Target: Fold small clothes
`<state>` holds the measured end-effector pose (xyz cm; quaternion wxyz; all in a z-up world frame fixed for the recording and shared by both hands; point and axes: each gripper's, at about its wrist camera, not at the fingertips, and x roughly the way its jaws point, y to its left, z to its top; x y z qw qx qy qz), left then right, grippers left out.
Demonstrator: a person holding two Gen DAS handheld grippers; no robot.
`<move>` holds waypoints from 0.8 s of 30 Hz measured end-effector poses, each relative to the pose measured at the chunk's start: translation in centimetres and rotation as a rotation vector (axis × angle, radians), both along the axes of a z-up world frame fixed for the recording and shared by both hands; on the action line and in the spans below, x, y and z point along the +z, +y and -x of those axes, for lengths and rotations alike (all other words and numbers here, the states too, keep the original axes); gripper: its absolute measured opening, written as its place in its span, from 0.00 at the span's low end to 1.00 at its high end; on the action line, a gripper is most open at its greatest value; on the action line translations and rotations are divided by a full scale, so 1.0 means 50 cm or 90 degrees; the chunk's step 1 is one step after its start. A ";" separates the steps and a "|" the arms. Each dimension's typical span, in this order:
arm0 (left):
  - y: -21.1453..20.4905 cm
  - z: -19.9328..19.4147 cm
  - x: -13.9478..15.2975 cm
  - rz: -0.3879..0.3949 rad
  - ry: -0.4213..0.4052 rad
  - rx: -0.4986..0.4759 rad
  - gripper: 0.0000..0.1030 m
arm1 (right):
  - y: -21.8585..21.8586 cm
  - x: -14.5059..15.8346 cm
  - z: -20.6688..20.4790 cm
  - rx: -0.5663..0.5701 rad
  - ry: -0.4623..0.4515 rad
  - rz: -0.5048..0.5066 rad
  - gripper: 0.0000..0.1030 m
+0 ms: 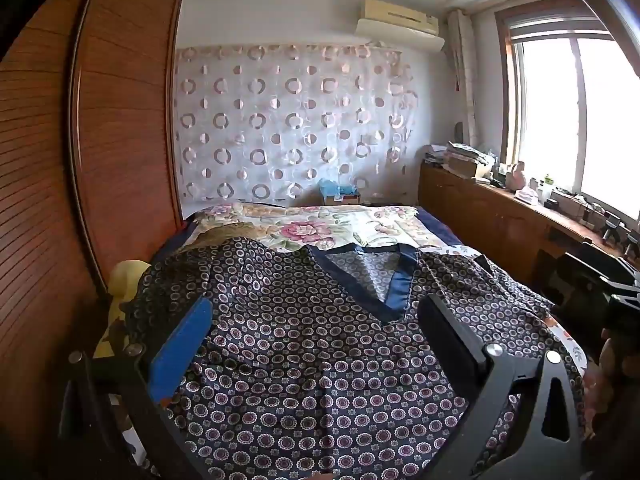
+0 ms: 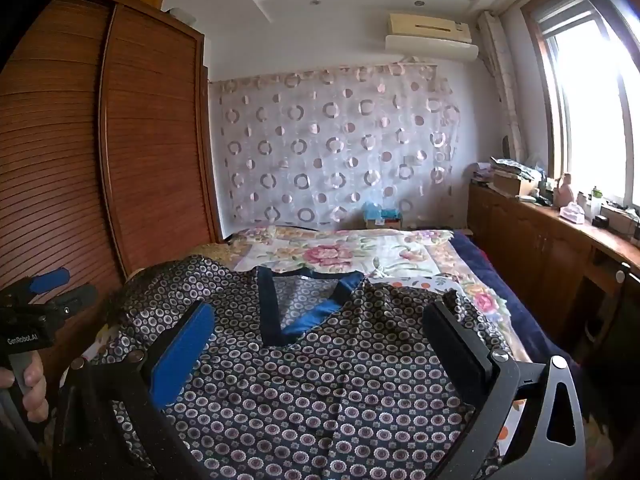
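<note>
Both sets of jaws stand spread wide with nothing between them: my left gripper [image 1: 316, 328] and my right gripper [image 2: 320, 332] each hang over the patterned top [image 1: 320, 360] without pinching it. That garment, dark with small ringed flowers and a navy V-neck band [image 1: 384, 280], lies spread flat on the near end of the bed [image 2: 520, 280], over the floral quilt [image 1: 320, 228]. Its neckline points away from me toward the circle-print curtain [image 1: 288, 120] on the far wall, so its long axis runs from me toward the far end of the bed. I cannot see the hem; it is cut off below both views, behind the gripper bodies. Its left sleeve sags off toward the wooden wardrobe [image 1: 120, 120], partly covering something yellow [image 1: 124, 280] I cannot identify, and its right sleeve is bunched into creases near the quilt edge. In the right wrist view my left gripper shows at the left border with fingers [image 2: 34, 384] around its handle; in the left wrist view my right gripper is only a dark shape at the right edge. Clutter on the window-side counter [image 2: 580, 220] is too small to make out.
</note>
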<state>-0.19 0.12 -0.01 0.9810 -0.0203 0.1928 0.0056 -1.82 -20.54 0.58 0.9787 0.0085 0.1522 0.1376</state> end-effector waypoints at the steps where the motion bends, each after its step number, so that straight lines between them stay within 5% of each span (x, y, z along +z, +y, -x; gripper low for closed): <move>1: -0.001 -0.001 0.000 -0.001 0.000 0.001 1.00 | 0.001 -0.001 0.001 -0.001 -0.001 0.001 1.00; 24: 0.000 -0.004 -0.002 -0.008 -0.002 0.002 1.00 | -0.001 -0.002 0.003 0.001 0.000 0.001 1.00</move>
